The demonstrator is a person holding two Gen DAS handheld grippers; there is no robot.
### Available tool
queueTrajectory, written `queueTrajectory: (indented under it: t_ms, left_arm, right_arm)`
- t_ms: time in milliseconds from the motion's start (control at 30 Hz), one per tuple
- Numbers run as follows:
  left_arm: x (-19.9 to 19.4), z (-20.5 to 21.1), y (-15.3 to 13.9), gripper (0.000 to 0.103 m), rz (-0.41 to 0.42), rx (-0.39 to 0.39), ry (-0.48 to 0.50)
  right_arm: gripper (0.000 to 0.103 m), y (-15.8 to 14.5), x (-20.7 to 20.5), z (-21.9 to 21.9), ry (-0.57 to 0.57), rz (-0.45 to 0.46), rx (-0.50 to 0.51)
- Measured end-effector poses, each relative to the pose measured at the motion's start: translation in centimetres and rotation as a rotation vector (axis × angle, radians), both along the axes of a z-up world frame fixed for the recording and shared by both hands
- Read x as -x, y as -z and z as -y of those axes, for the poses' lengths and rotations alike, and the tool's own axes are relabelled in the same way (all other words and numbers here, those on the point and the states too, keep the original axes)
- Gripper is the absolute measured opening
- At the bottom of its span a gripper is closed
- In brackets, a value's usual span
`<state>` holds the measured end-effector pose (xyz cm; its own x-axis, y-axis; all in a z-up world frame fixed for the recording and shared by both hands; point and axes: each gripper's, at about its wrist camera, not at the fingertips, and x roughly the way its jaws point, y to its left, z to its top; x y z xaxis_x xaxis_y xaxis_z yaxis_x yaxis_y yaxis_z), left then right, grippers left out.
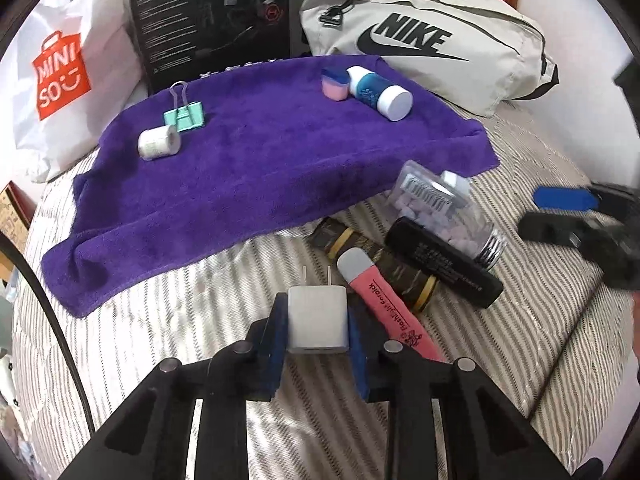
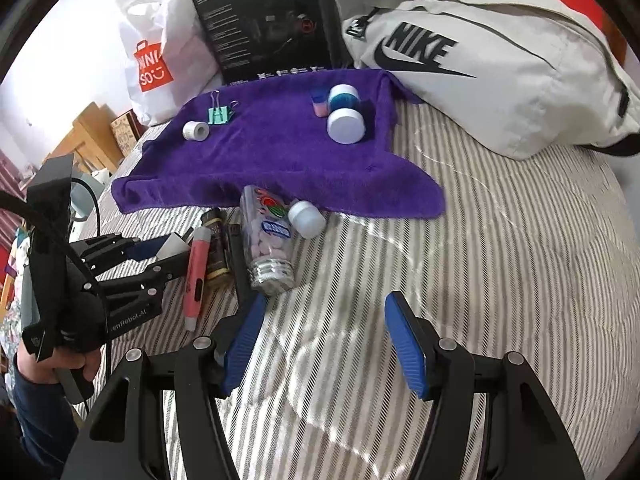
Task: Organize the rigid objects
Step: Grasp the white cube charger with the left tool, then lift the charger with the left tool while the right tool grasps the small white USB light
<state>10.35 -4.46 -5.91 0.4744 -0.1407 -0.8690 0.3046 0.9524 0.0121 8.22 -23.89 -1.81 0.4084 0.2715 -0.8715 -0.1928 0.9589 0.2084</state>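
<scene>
My left gripper [image 1: 318, 320] is shut on a white USB charger plug [image 1: 317, 318], prongs forward, above the striped bed. It shows from the side in the right wrist view [image 2: 168, 250]. My right gripper [image 2: 324, 340] is open and empty near a clear tablet bottle [image 2: 268, 240]. A purple towel [image 1: 260, 160] holds a tape roll [image 1: 159, 143], a teal binder clip [image 1: 184, 114], a pink-blue box [image 1: 335, 82] and a blue-white bottle [image 1: 380, 92]. Beside the bottle lie a pink highlighter [image 1: 384, 308], a camo tube [image 1: 384, 268] and a black case [image 1: 444, 264].
A Miniso bag [image 1: 60, 76], a black box [image 1: 212, 20] and a grey Nike bag [image 1: 420, 36] stand behind the towel. The striped bedcover [image 2: 500, 260] stretches to the right. Wooden furniture [image 2: 96, 136] is off the bed's left edge.
</scene>
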Motion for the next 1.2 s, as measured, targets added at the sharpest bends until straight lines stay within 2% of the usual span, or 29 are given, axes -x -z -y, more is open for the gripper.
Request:
queueTrajectory:
  t_ms: [233, 467, 733, 833, 933, 1200]
  left_arm:
    - [0.4, -2.2, 0.0, 0.026, -0.011, 0.055, -0.031]
    - [0.4, -2.3, 0.0, 0.026, -0.011, 0.067, -0.029]
    - [0.3, -2.4, 0.0, 0.026, -0.013, 0.070, -0.027]
    - [0.3, -2.3, 0.0, 0.026, -0.012, 0.066, -0.025]
    - [0.3, -2.4, 0.0, 0.026, -0.013, 0.072, -0.026]
    - [0.9, -4.1, -0.1, 0.026, -0.004, 0.008, -0.066]
  right_arm:
    - [0.062, 1.9, -4.1, -0.6, 0.000, 0.001, 0.032]
    - [0.053, 3.5, -6.0, -1.2, -0.027, -0.006, 0.021]
    - [0.048, 3.9, -6.5, -3.4, -0.086, 0.023, 0.049]
    - [0.040, 4.0, -6.8, -3.8, -0.095, 0.026, 0.045]
    - [0.023, 4.0, -6.7, -4.4, -0.126, 0.026, 0.032]
    - [0.024, 2.7, -4.4, -2.0, -0.103, 0.024, 0.085]
